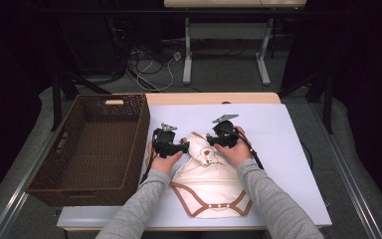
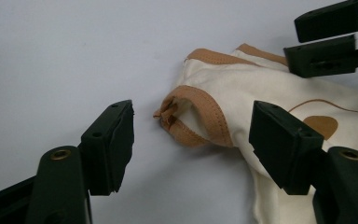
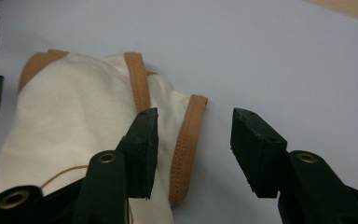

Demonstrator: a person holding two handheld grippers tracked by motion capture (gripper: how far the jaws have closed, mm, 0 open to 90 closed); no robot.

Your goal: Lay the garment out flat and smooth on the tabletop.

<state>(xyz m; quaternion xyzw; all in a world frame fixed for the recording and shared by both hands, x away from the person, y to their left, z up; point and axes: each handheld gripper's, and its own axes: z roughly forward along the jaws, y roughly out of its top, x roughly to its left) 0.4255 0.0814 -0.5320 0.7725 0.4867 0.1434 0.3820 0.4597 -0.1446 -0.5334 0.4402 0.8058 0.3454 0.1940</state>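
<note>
Basket (image 1: 97, 144) left of garment (image 1: 209, 181); left tongs (image 1: 185, 147), right tongs (image 1: 210, 139) spread.

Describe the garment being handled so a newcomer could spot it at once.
On the pale blue table, right of the brown wicker basket, lies a cream baby bodysuit between both open grippers. Tan trim on its edges and snaps at its near end mark it out.

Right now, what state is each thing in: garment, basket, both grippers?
Cream baby bodysuit with tan trim: lying flat on the table, top end bunched.
Brown wicker basket: upright, nothing inside.
Left gripper: open, jaws astride a tan-trimmed sleeve.
Right gripper: open, jaws astride the other sleeve's edge.
</note>
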